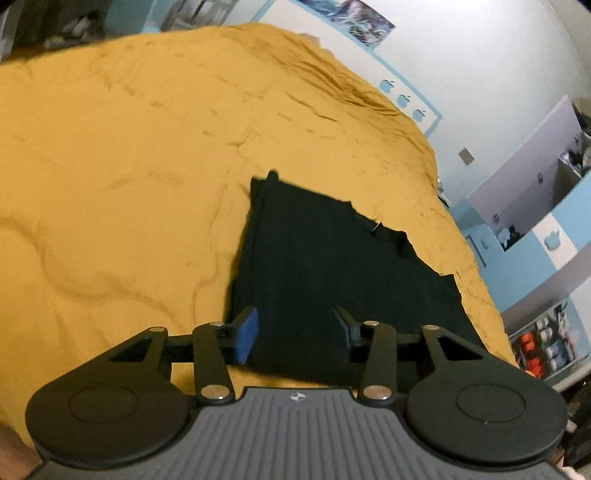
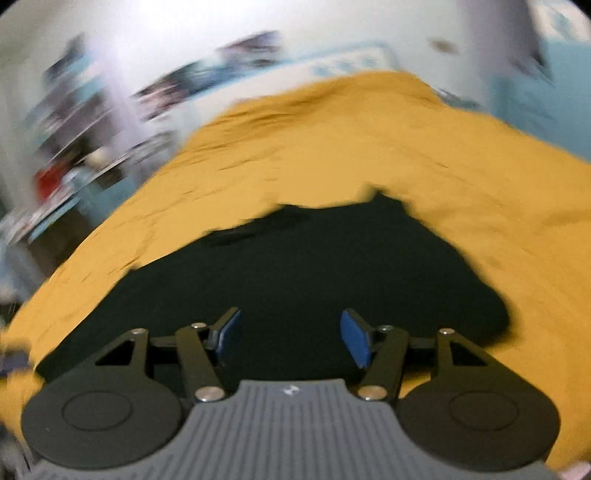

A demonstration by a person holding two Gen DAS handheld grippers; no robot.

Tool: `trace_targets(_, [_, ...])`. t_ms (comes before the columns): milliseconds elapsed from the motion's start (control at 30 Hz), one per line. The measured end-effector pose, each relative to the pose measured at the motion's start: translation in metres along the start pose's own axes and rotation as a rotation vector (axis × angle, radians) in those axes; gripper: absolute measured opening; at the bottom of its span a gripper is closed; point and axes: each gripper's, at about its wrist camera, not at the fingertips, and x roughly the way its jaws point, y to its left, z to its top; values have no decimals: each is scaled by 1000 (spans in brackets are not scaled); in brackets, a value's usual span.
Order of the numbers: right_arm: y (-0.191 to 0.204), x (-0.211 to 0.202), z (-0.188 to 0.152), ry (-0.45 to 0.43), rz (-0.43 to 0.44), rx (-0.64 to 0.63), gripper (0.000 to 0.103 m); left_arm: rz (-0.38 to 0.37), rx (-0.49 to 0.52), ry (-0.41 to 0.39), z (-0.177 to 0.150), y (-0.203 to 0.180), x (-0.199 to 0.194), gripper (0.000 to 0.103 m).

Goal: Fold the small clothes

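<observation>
A dark, nearly black garment (image 1: 332, 266) lies flat on a mustard-yellow bedspread (image 1: 129, 166). My left gripper (image 1: 295, 332) is open above the garment's near edge, its blue pads apart, holding nothing. In the right wrist view, which is blurred by motion, the same dark garment (image 2: 295, 266) spreads across the bedspread (image 2: 480, 184). My right gripper (image 2: 290, 338) is open just above the garment's near part, with nothing between its pads.
The bed's right edge (image 1: 476, 280) drops off toward a blue and white wall with shelves holding clutter (image 1: 543, 343). A poster (image 1: 354, 16) hangs on the far wall. Shelves with items (image 2: 66, 177) stand to the left of the bed.
</observation>
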Motion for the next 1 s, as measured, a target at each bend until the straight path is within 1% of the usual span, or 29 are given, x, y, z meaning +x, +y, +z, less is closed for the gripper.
trace_targets(67, [40,13,-5,50,104,-50,56,-3,16,15,15,2,5,53])
trace_targets(100, [57,21,-7,92,184,-39,56,2,34,27,23,4,10,53])
trace_targets(167, [83,40,-15,203,397,75,56,20,83,50,38,7,22,53])
trace_targets(200, [95,50,-20,256,487,141,56,23,98,61,45,9,29,53])
trace_targets(233, [107,60,-26,305,539,192,55,6,89,73,51,15,38,53])
trace_targets(267, [117,68,-31,339,559,217,55,-12,70,85,57,21,45,53])
trace_targets(333, [135,84,-42,386,572,277,56,-38,30,110,67,36,63,53])
trace_targets(367, [141,92,-48,412,577,327,56,-32,16,114,71,42,71,53])
trace_targets(400, [143,103,-55,443,601,385,56,-31,12,125,76,47,81,53])
trace_targets(433, [144,113,-61,462,606,438,55,-36,13,138,80,51,90,53])
trace_targets(500, [146,124,-67,466,597,504,54,-53,3,151,88,60,106,53])
trace_targets(567, [146,134,-64,458,601,522,54,-78,-32,168,93,69,121,53])
trace_targets(633, [152,138,-61,461,606,513,55,-101,-56,190,97,75,134,53])
trace_targets(667, [158,139,-57,473,615,478,55,-96,-57,191,99,77,139,53])
trace_targets(767, [173,131,-39,506,619,279,56,-71,-31,188,101,75,147,53])
trace_targets(800, [175,125,-33,501,627,214,57,-64,-23,188,102,74,149,53])
trace_targets(867, [178,106,-22,469,630,114,57,-57,-9,196,104,74,153,53])
trace_targets(933, [177,87,-12,405,622,8,57,-44,0,205,104,72,156,53])
trace_targets(1000, [171,77,5,318,563,-86,58,-33,7,209,105,71,158,53])
